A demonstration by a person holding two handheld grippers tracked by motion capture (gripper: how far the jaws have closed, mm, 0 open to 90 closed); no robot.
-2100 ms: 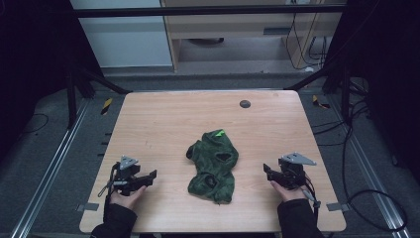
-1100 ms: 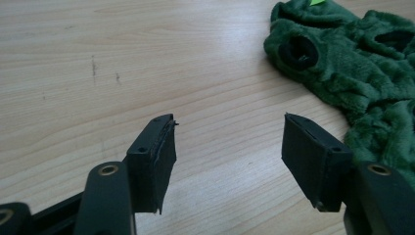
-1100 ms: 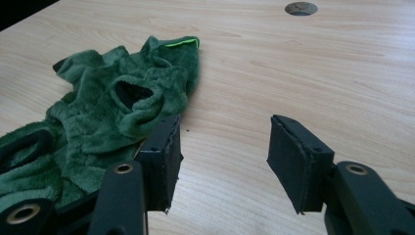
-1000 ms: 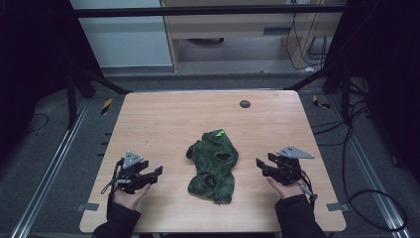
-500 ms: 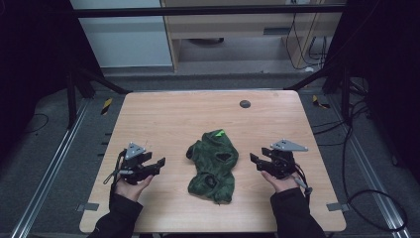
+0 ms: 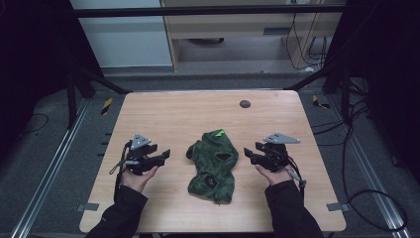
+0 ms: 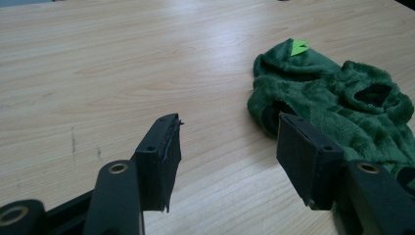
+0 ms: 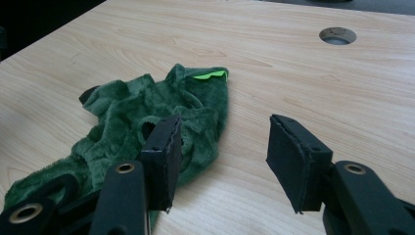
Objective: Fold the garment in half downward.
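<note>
Green fleece garment [image 6: 214,163] lies crumpled near the middle of the desk [image 6: 198,109], slightly toward the person's edge. Its long axis runs from the far end, marked by a bright green tag [image 6: 218,132], down toward the near edge, tilted a little. Dark openings show in the pile.

Left claw [image 6: 166,153] hovers just left of the garment, jaws aimed right at its upper left lobe. Jaws wide with nothing between them, and they have just been closing a little. In the left gripper view the left claw [image 7: 225,152] frames bare wood, with the garment [image 7: 337,98] ahead and to the right, one jaw in line with its nearest edge.

Right claw [image 6: 246,152] sits just right of the garment, aimed left at it. Jaws wide, holding nothing. In the right gripper view the right claw [image 8: 222,156] has the fleece [image 8: 147,117] ahead and to the left, and the tag [image 8: 210,75] beyond.

Judgement: both claws flank the cloth about level with its upper half, near but not touching. The right looks marginally nearer. The next reach is inward from each side, across the long axis.

A round hole [image 6: 244,103] in the desk lies well beyond.
</note>
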